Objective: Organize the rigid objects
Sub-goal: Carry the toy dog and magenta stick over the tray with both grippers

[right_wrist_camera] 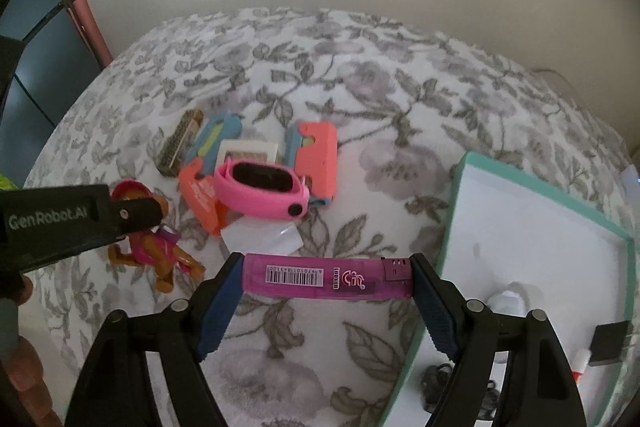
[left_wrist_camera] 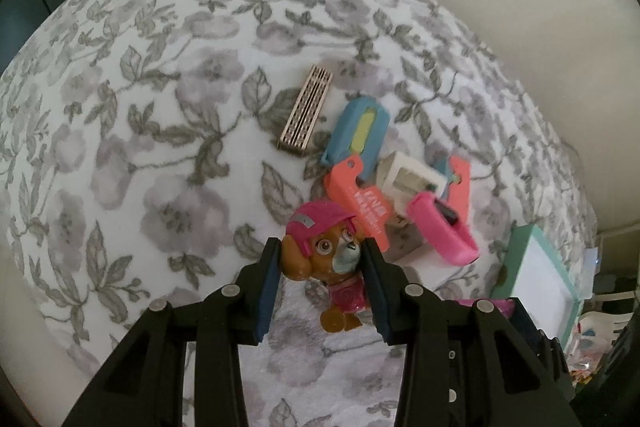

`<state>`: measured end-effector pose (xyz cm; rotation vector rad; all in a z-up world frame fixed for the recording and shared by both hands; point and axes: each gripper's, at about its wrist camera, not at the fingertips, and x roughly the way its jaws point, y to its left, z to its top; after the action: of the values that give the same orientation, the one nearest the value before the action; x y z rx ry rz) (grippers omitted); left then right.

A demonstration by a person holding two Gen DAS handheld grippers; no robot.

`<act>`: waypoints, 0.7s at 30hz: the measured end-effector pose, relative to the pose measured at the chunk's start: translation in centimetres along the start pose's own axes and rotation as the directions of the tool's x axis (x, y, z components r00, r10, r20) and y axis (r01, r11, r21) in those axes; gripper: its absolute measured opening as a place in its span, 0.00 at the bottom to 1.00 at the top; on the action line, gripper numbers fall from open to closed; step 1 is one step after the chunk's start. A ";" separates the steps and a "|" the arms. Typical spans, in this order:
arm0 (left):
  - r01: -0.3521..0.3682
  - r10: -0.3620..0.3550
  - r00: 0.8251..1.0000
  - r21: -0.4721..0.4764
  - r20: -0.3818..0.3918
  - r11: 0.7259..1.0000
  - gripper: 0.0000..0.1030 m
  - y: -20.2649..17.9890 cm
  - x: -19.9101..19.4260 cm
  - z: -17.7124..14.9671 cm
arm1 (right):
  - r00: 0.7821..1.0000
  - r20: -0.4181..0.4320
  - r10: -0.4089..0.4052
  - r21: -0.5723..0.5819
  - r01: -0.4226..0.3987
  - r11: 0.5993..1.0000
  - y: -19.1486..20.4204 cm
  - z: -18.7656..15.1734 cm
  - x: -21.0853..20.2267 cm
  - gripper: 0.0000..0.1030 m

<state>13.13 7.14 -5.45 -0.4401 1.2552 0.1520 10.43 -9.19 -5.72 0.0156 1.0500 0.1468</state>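
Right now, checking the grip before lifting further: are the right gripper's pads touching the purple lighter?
Touching. The right wrist view shows the purple lighter spanning the right gripper, each blue pad pressed against one end.

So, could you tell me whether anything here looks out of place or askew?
Nothing looks damaged or spilled. The loose items lie in a jumbled pile: the pink watch rests across the coral holders, overlapping a white box. The teal tray beside the pile is mostly bare.
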 end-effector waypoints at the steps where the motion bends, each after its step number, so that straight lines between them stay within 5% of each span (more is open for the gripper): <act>1: 0.009 -0.010 1.000 0.004 0.017 1.000 0.41 -0.2 -0.6 0.2 | 1.000 0.010 -0.001 0.000 0.001 1.000 -0.1 0.2 -0.4 0.80; 13: 0.107 -0.122 0.979 0.097 0.166 0.990 0.40 -2.5 -7.0 0.7 | 0.993 0.113 -0.033 0.077 0.025 0.997 -4.3 2.0 -5.9 0.80; 21: 0.204 -0.240 0.956 0.202 0.171 0.958 0.40 -7.7 -8.8 -0.1 | 0.984 0.153 -0.093 0.189 0.064 0.980 -9.5 2.1 -9.1 0.80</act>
<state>12.91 1.26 4.67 -0.3951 1.0094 -0.1099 8.84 -19.61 2.36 0.1501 0.8978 -0.0234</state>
